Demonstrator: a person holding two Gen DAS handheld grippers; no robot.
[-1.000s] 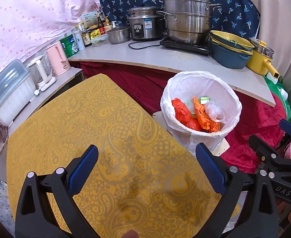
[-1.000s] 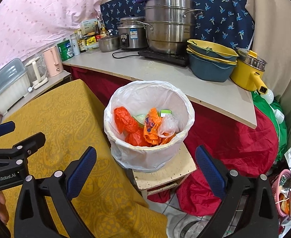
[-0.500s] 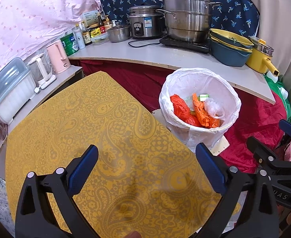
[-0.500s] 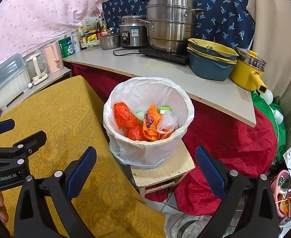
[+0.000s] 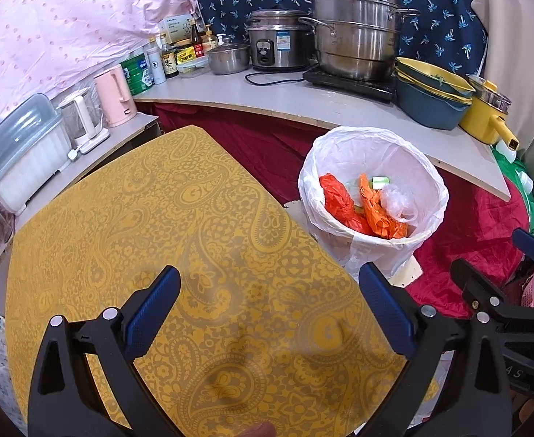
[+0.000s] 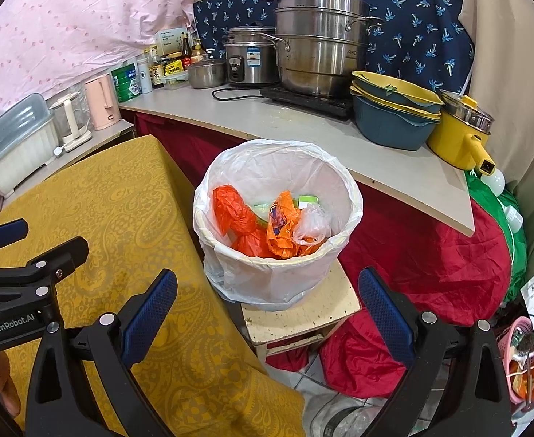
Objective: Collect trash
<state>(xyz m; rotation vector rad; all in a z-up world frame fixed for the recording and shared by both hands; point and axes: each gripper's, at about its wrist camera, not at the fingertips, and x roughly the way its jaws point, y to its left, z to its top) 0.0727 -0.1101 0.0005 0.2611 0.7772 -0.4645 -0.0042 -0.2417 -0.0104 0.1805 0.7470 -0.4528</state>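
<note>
- grippers: two, left gripper (image 5: 269,313) and right gripper (image 6: 267,315)
- trash bin (image 6: 278,266): one, white liner
- orange bags (image 6: 232,211) in bin: at least two
- clear bag (image 6: 312,224): one
- kettles (image 5: 116,94): two
- yellow pot (image 6: 462,134): one
- steel steamer (image 6: 321,42): one
- rice cooker (image 6: 248,60): one
- stool (image 6: 299,315): one

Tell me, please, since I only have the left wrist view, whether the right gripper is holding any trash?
Observer: No, the right gripper is empty; its jaws stand wide apart, pointing toward the trash bin.
Operator: Thank you. What is that bin standing on?
Observer: It sits on a small wooden stool, whose whole top shows only in the right wrist view.
</note>
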